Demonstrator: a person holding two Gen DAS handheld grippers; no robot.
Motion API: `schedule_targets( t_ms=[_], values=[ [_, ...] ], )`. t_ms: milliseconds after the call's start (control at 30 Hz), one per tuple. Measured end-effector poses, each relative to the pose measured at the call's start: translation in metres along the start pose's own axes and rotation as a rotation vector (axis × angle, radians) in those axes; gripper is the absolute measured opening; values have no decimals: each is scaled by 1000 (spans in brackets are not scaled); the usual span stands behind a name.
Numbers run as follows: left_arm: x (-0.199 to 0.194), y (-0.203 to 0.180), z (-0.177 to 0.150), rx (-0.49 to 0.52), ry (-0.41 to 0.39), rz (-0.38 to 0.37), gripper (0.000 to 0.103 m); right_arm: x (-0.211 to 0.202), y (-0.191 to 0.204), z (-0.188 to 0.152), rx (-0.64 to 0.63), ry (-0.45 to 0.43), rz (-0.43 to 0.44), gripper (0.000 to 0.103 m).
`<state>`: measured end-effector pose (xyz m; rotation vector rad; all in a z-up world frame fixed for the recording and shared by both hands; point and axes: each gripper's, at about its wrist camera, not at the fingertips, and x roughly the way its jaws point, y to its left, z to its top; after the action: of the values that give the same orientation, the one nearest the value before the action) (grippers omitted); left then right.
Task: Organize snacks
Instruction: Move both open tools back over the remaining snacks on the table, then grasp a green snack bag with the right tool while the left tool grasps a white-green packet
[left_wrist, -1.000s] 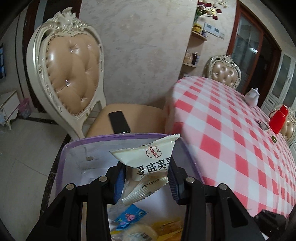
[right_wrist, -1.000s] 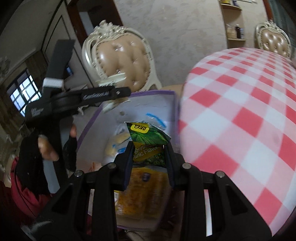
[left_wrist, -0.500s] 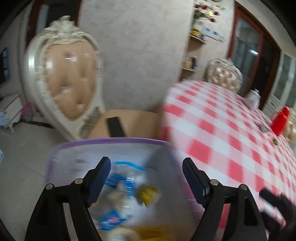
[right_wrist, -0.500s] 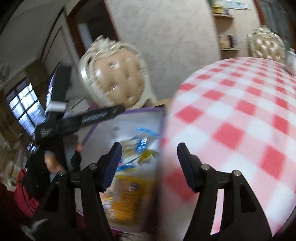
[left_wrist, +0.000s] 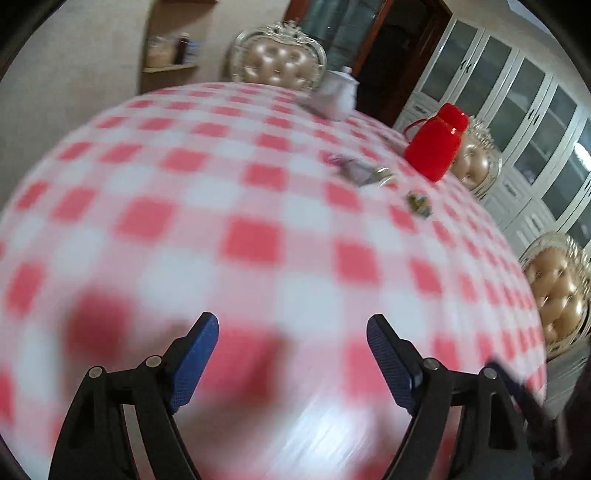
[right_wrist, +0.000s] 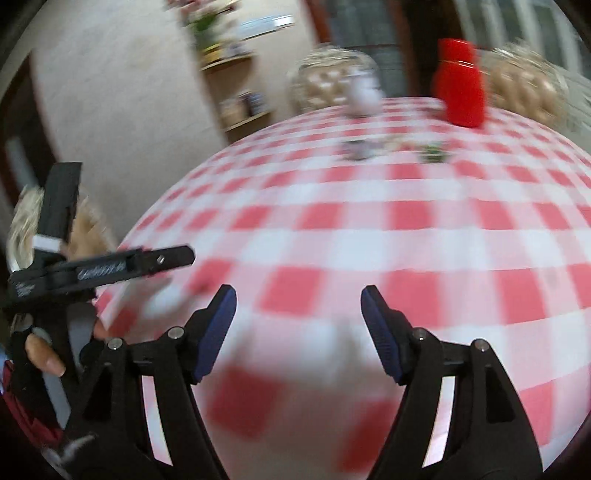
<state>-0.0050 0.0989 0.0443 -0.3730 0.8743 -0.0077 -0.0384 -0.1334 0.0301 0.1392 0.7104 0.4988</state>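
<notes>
Red-and-white checked cloth fills both wrist views, covering a round table and heavily blurred. The left gripper hangs above this cloth with its blue-padded jaws spread wide and nothing between them; they have just been opening, and only bare checks show in the gap. The right gripper is likewise parted over the cloth, its jaws having just been opening further, and it too carries nothing. In the right wrist view the left gripper's black body shows at the left edge, gripped by a hand whose fingers curl around the handle. Snacks cannot be made out near either tool. The only candidates are small smeared items lying on the far part of the table, near the middle of the cloth as seen from the left wrist, with another small dark packet just beside them; they are too blurred to name. A red jug stands upright beyond them near the far rim, and a white teapot-like vessel sits further back by the edge. Cream tufted chairs with carved pale frames ring the table on the far side. A wall shelf holds a few jars to the left, and pale glass-fronted cabinets line the right side of the room.
</notes>
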Motion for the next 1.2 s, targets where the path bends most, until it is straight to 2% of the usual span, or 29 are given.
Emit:
schedule_targets(
  t_ms=[67,167,300,433,567,667,700,733,800,900,1000,1100,1133,1167,1200],
  values=[
    [34,-22,31,-29,-25,-42,83,-2,-26,9,49,-26,-29,73],
    [75,-53,62,-18,-48,-52,83,0,-57,21,108,-40,-59,73],
    [128,-80,96,-16,-62,-51,83,1,-77,37,77,-68,-110,73],
    [170,-94,126,-21,-49,-12,83,14,-100,53,46,-75,-128,74],
    [199,-97,144,24,-26,45,83,38,-120,69,19,-42,-146,76],
    [201,-97,145,60,-33,27,81,64,-132,96,15,-51,-169,76],
    [201,-98,144,82,-41,31,54,75,-136,107,27,-48,-165,76],
    [201,-98,144,94,-44,28,42,92,-141,121,45,-35,-161,77],
    [198,-94,142,92,-50,9,42,114,-145,137,63,-20,-170,77],
    [189,-87,143,84,-88,18,41,161,-148,162,76,22,-232,77],
    [190,-81,145,56,-85,8,41,187,-149,175,97,54,-257,77],
    [188,-80,145,50,-91,-11,41,209,-145,181,56,126,-332,76],
    [186,-80,143,49,-94,-15,42,214,-145,180,53,158,-354,66],
    [182,-79,140,49,-98,-20,42,213,-145,178,54,167,-360,50],
    [180,-79,139,49,-100,-23,42,208,-145,175,53,161,-361,45]
  ],
)
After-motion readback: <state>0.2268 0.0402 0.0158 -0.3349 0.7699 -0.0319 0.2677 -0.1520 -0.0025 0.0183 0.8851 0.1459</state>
